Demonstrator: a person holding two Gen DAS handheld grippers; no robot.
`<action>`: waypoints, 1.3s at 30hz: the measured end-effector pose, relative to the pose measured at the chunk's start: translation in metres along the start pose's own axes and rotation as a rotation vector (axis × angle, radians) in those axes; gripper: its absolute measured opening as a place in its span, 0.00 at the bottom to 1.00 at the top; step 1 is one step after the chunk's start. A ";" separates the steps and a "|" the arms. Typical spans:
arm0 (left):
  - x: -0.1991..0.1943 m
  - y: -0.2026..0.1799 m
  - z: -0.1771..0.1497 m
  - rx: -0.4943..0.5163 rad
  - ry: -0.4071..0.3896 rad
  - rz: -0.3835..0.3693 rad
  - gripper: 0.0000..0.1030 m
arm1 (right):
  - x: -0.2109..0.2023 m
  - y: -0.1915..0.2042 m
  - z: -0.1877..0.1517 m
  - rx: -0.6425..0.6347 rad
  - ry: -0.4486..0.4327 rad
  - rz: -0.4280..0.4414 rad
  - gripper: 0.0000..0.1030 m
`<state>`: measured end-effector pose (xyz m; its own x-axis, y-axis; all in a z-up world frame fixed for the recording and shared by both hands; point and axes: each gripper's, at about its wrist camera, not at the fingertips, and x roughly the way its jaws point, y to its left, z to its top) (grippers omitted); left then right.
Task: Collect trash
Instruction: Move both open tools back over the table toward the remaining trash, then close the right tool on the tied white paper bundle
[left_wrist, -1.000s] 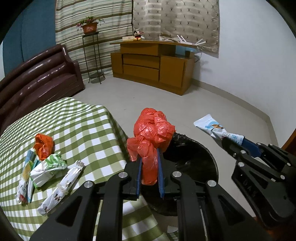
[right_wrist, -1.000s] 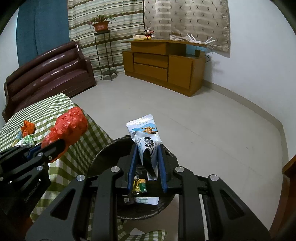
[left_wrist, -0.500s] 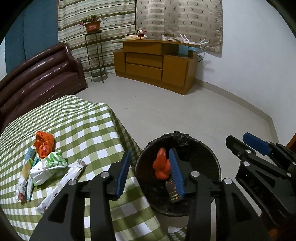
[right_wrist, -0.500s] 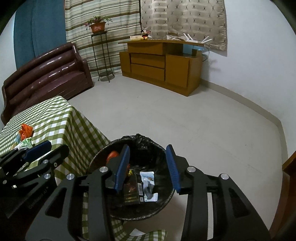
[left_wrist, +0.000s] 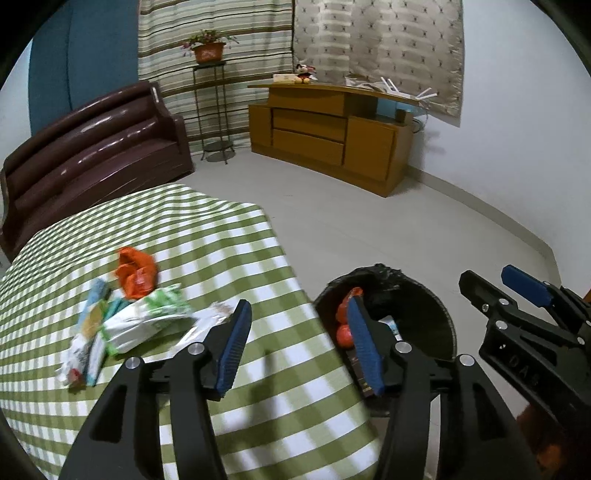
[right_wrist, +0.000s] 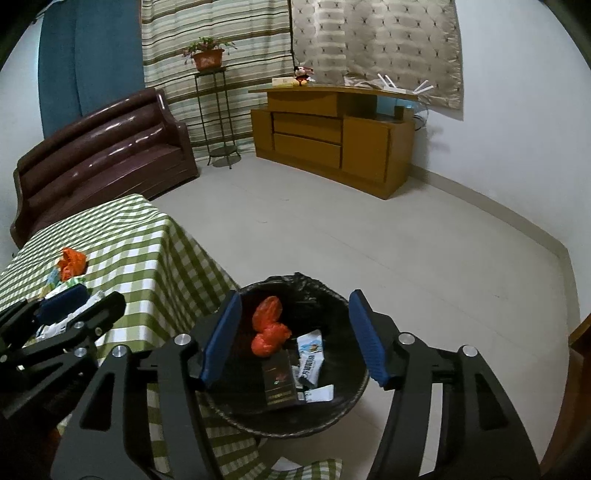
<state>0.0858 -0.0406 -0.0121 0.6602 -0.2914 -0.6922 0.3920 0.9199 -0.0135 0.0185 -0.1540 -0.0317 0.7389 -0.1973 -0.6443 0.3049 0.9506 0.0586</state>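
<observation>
- Since a second ago: red plastic bag (right_wrist: 269, 326) and white-and-blue packet (right_wrist: 309, 360), then clamped in the left and right grippers, now lie inside the bin; both grippers have let go and the left one has swung back over the table.
- Trash bin (right_wrist: 343, 402): round, black liner, on the floor just beside the table's corner. Contents visible from the right wrist view: red plastic bag at the left, a dark box (right_wrist: 279, 380) in the middle, white-and-blue packet to its right, a white scrap below that.
- Trash left on the table: orange crumpled bag (left_wrist: 135, 272), white-and-green wrapper (left_wrist: 147, 321) just in front of it, several flat packets (left_wrist: 88, 343) fanned out at the left, touching one another; a further wrapper (left_wrist: 199, 330) is partly hidden behind the left finger.
- Left gripper (left_wrist: 299, 343): fingers spread wide, blue pads empty, held above the table edge with the right finger over the bin rim.
- Right gripper (right_wrist: 291, 336): fingers spread wide, nothing between them, hovering directly above the bin opening.
- Table (left_wrist: 192, 229): green-and-white checked cloth.
- Surroundings: brown leather sofa (left_wrist: 92, 147), metal stand with potted plant (left_wrist: 208, 51), wooden sideboard (left_wrist: 328, 136), striped curtain (left_wrist: 236, 33), pale tiled floor (left_wrist: 388, 236).
</observation>
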 end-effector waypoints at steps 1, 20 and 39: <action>-0.002 0.005 -0.001 -0.005 0.000 0.006 0.52 | 0.000 0.002 -0.001 -0.002 0.004 0.007 0.58; -0.064 0.134 -0.041 -0.157 -0.020 0.213 0.60 | -0.012 0.106 -0.013 -0.131 0.060 0.130 0.57; -0.082 0.221 -0.077 -0.275 0.009 0.276 0.62 | 0.004 0.220 -0.022 -0.195 0.127 0.157 0.65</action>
<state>0.0687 0.2070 -0.0139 0.7105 -0.0218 -0.7034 0.0128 0.9998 -0.0181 0.0752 0.0601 -0.0383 0.6828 -0.0235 -0.7303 0.0620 0.9977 0.0259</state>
